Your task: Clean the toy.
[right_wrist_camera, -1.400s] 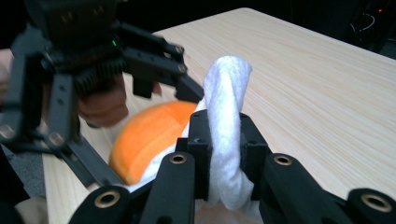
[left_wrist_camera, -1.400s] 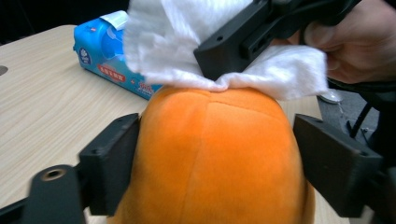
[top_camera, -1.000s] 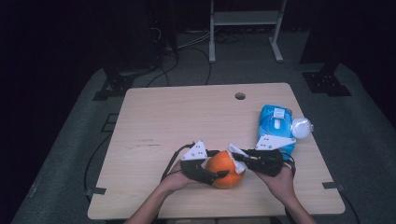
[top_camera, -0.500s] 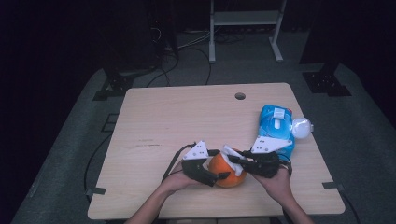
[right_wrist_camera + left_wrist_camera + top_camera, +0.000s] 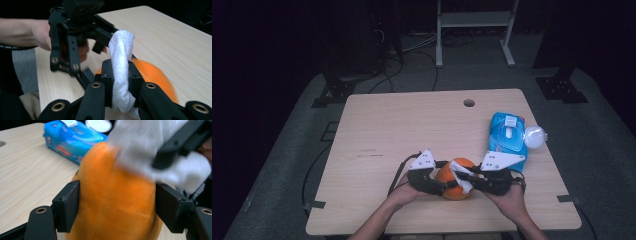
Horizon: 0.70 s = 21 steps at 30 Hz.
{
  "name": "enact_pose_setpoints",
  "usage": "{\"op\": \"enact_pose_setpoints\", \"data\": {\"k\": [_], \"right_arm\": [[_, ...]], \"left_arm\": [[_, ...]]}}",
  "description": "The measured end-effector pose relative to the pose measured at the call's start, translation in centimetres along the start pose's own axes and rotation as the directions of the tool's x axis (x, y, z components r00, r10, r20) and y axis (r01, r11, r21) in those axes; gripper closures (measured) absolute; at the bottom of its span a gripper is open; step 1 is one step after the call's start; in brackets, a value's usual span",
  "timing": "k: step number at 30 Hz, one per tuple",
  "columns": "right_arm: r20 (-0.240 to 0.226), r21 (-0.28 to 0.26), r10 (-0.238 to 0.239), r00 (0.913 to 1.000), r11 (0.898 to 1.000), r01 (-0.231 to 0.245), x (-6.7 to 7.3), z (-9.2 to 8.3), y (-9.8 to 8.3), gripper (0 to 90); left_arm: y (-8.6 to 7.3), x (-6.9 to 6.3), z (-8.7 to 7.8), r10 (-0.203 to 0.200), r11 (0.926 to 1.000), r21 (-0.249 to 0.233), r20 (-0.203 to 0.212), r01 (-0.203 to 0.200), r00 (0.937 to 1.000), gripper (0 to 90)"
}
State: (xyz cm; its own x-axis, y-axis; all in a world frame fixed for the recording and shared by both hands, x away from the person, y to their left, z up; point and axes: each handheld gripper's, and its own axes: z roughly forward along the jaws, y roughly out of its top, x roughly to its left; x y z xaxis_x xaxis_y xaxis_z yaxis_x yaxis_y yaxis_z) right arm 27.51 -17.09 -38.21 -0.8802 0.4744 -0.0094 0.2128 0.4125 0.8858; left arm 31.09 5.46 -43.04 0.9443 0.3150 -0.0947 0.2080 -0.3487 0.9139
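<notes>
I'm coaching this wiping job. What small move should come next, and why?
Probably draw the right claw and its pinched white wipe further across the orange ball. The left claw has the ball between its pads, its jaws just closing, and the wipe already lies against the ball's top, so another stroke looks likely.

White cloth (image 5: 150, 152) smeared by blur – orange toy's (image 5: 112, 202) base cut off

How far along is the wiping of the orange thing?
Done: a white wipe is out and clamped in the right gripper. In hand: left gripper holds the orange ball, its jaws just closing, while the wipe rubs its top. Left: finishing; wipes pack lies open.
</notes>
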Motion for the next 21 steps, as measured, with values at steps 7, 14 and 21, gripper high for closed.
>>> {"op": "enact_pose_setpoints", "data": {"k": [7,14,21], "right_arm": [[0.087,0.003,0.000,0.9962,1.000,-0.001,-1.1,-0.1,0.2,79.0],[0.105,0.000,0.053,0.9930,0.999,-0.054,-2.5,-1.4,-1.0,79.0],[0.044,-0.002,0.024,0.9988,1.000,-0.024,-0.9,-1.4,-0.8,79.0]], "left_arm": [[-0.1,-0.2,0.0,0.020,0.9998,-0.001,0.006,-0.020,0.9998,26.8],[-0.3,0.4,-0.3,-0.004,1.0000,-0.002,-0.001,0.004,1.0000,20.7],[-0.3,0.7,-0.2,-0.052,0.9986,-0.009,-0.019,0.052,0.9984,21.3]]}}
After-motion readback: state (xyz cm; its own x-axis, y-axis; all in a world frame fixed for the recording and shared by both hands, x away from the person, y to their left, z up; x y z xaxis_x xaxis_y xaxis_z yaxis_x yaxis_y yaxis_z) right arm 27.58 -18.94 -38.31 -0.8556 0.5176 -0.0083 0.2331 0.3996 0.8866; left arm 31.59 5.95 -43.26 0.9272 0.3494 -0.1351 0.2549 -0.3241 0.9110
